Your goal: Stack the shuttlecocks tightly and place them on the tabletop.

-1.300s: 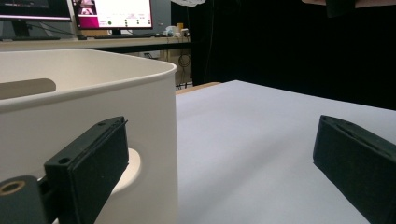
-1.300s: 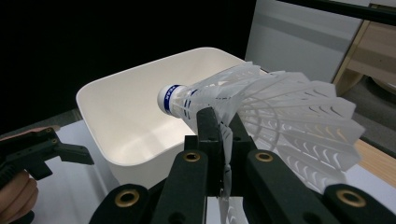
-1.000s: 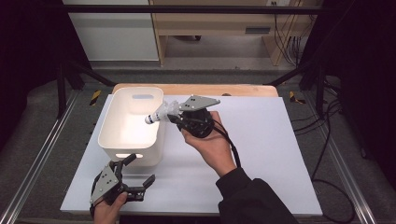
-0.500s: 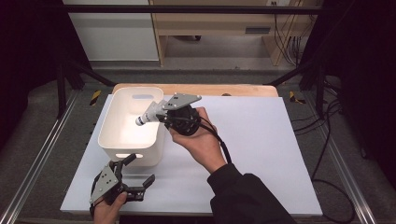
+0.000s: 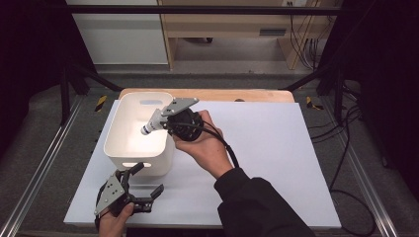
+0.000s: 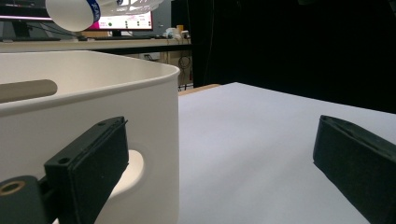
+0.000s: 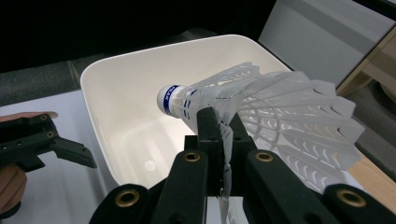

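Note:
A white plastic shuttlecock (image 5: 152, 124) with a blue band on its cork hangs over the white bin (image 5: 110, 142). My right gripper (image 5: 166, 120) is shut on its skirt. In the right gripper view the jaws (image 7: 219, 127) pinch the shuttlecock (image 7: 268, 105), whose cork points into the bin (image 7: 91, 95). My left gripper (image 5: 148, 178) rests open on the white table mat by the bin's near right corner, nothing between its jaws. In the left gripper view the left gripper (image 6: 219, 158) faces the bin's wall (image 6: 93, 98), and the shuttlecock's cork (image 6: 72, 14) shows above.
The bin has handle cut-outs and nothing inside it. The white mat (image 5: 267, 148) stretches open to the right of the bin. A wooden strip (image 5: 232, 95) runs along the table's far edge, and metal rails flank both sides. A cable trails from my right gripper.
My right hand has carried the shuttlecock leftwards, from the bin's right rim to over its inside. The left gripper has not moved.

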Available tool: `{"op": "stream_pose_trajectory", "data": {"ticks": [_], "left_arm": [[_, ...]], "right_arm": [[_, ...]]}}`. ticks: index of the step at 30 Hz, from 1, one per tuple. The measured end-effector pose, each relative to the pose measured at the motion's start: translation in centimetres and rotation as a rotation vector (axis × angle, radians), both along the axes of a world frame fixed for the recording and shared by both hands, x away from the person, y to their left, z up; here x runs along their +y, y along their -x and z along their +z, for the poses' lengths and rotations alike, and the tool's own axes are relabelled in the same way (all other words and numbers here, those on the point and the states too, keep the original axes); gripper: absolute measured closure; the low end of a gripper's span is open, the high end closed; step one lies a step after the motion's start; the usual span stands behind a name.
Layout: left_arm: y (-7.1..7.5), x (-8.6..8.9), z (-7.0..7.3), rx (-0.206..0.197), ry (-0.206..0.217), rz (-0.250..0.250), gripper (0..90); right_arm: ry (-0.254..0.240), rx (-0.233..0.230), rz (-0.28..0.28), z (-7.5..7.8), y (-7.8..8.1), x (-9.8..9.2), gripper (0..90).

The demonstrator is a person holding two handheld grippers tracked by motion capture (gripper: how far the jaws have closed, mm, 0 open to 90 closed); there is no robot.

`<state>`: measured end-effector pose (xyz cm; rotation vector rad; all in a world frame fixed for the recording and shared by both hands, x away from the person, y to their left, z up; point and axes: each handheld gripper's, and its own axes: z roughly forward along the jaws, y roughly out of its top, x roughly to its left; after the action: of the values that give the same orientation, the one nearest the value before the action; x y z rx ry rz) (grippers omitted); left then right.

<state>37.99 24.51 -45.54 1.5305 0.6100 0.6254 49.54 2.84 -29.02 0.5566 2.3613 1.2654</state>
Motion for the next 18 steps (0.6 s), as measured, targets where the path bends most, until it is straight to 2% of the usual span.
{"op": "stream_pose_trajectory", "data": {"ticks": [18], "left_arm": [[0.0, 0.1, 0.1, -0.002, 0.004, 0.003, 3.3]], "right_arm": [[0.095, -0.006, 0.035, -0.7, 0.1, 1.8, 88.5]]}}
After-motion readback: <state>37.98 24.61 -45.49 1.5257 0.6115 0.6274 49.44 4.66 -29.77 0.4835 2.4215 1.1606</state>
